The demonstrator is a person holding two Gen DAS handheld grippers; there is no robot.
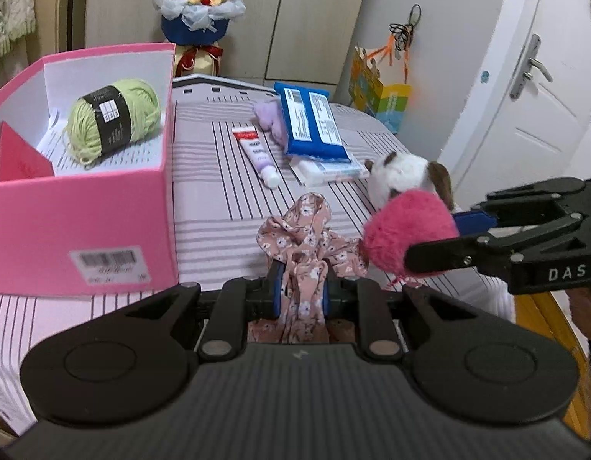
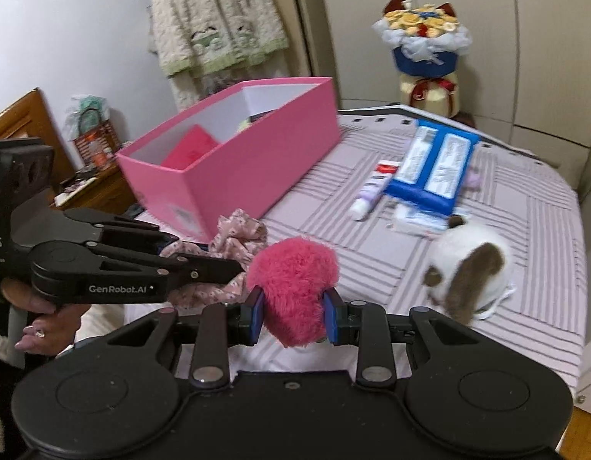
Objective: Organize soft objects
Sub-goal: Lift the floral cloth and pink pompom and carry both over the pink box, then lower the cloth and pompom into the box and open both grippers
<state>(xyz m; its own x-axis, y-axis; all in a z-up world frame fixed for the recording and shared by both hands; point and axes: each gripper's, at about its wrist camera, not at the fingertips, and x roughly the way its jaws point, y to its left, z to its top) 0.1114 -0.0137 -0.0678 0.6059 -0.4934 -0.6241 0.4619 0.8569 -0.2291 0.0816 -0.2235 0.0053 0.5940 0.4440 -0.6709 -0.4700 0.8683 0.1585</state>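
My left gripper is shut on a pink floral cloth, which bunches up ahead of the fingers above the striped bed. My right gripper is shut on a fluffy pink pompom; it shows in the left wrist view at the right. An open pink box stands at the left and holds a green yarn ball. A white and brown plush toy lies near the bed's right edge. A small lilac fluffy item lies farther back.
A blue wipes pack, a white pack under it and a tube lie mid-bed. A flower bouquet stands behind the bed. A door is at the right, a wooden nightstand at the left.
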